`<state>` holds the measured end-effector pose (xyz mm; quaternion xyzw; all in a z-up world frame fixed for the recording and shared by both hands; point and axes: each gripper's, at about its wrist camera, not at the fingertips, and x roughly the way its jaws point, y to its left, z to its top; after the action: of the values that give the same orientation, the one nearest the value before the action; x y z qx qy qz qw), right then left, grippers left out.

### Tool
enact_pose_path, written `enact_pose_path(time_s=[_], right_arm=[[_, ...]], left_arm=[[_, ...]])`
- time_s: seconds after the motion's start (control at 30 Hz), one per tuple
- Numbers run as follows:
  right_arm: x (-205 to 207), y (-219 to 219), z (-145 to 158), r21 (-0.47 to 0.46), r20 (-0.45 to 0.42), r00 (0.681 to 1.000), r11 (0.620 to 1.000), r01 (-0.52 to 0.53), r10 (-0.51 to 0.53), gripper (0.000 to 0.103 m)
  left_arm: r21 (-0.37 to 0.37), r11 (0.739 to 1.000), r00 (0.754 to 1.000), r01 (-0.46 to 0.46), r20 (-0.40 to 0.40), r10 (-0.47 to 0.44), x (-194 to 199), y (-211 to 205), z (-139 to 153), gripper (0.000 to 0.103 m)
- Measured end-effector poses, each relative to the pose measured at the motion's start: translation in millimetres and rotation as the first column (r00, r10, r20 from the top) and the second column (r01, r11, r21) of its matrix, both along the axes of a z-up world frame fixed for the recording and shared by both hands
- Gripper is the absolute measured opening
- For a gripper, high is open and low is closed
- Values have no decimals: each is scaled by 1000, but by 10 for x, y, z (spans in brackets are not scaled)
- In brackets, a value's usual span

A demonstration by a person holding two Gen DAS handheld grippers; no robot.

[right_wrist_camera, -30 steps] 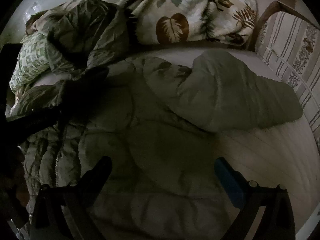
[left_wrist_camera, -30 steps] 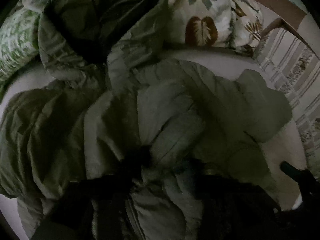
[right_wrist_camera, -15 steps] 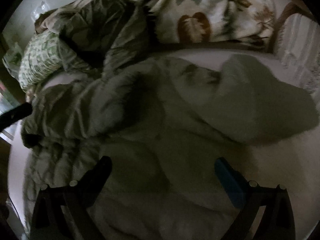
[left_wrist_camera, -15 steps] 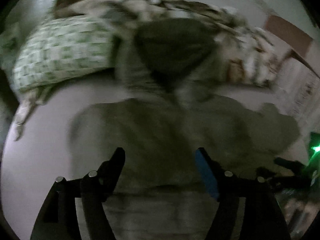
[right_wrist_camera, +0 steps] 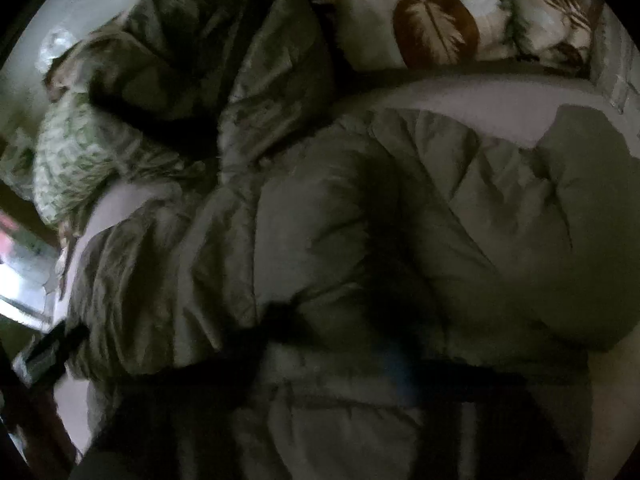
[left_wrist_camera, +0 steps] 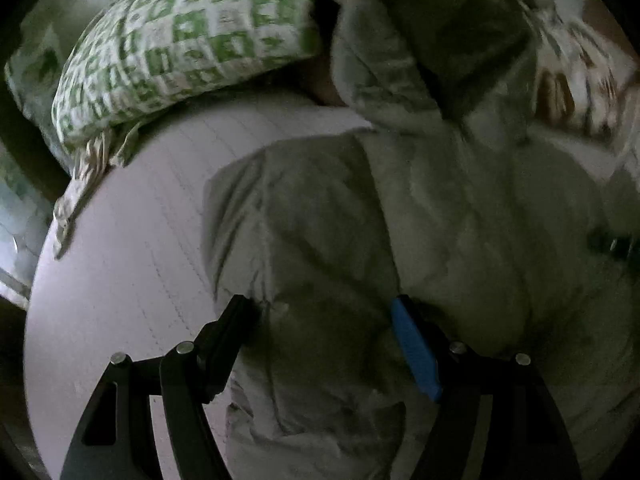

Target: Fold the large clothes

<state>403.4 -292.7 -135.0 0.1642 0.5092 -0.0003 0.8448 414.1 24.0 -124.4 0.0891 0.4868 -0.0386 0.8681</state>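
Note:
A large olive-green padded jacket point(left_wrist_camera: 420, 232) lies spread on a pale bed sheet point(left_wrist_camera: 132, 264); it also fills the right wrist view point(right_wrist_camera: 360, 240). My left gripper point(left_wrist_camera: 320, 320) is open, its jaws wide apart just over the jacket's left edge, holding nothing. My right gripper point(right_wrist_camera: 340, 344) is low in the dark against the jacket, with fabric bunched between its fingers point(right_wrist_camera: 276, 320); its jaws look drawn together on the cloth. The right gripper's tip also shows at the right edge of the left wrist view point(left_wrist_camera: 616, 246).
A green-and-white checked pillow point(left_wrist_camera: 188, 44) lies at the head of the bed. A leaf-print duvet point(right_wrist_camera: 440, 24) is heaped behind the jacket's hood point(right_wrist_camera: 208, 60). Bare sheet lies left of the jacket. The bed's left edge point(right_wrist_camera: 24, 280) drops off.
My left gripper has let go of the jacket, opened and moved to its left edge. My right gripper, open before, has dropped onto the jacket and closed on the fabric.

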Motion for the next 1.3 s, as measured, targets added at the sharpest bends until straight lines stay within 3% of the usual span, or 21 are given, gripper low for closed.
enact_pose_path(time_s=[0.1,0.23,0.3,0.43,0.53,0.6,0.63,0.67,0.7,0.87,1.03,1.3], right_arm=[[-101,11,158,-78,48,999,997,-14,18,24],[-273,-175,380,-155,120,993,988,17,2,22],[-284,-276,347,-138,105,994,990,30,-16,22],[-203,-337,0,-152,16,1000,988,21,-18,23],[-217,-327,-137,-161,15,999,986,32,-30,26],[-241,-342,-96,-160,17,999,986,47,-45,34],[-253,-352,-68,-169,15,998,984,56,-55,44],[-289,-380,-25,-167,23,998,984,64,-60,75],[-319,-406,22,-150,41,997,987,66,-61,90],[-487,-519,222,-112,78,995,991,73,-65,90],[-743,-779,424,-130,106,991,987,97,-83,90],[-1038,-1429,493,-165,102,979,968,189,-174,90]], left_arm=[[3,999,999,34,1,-34,-71,-55,-27,74],[-23,998,997,66,-27,-66,-146,-129,-28,74],[-2,996,996,86,-23,-86,-204,-228,-51,74],[68,992,994,105,0,-105,-303,-336,-143,74],[88,991,995,102,14,-103,-308,-345,-155,74],[97,991,995,98,15,-100,-311,-354,-151,74],[98,990,995,97,17,-99,-309,-357,-153,74],[98,991,995,94,21,-96,-315,-354,-152,74],[97,991,995,91,26,-94,-326,-355,-152,74],[86,994,996,62,53,-67,-385,-358,-135,74],[80,996,996,34,75,-40,-460,-385,-74,74],[-5,1000,994,23,105,-22,-590,-517,114,74]])
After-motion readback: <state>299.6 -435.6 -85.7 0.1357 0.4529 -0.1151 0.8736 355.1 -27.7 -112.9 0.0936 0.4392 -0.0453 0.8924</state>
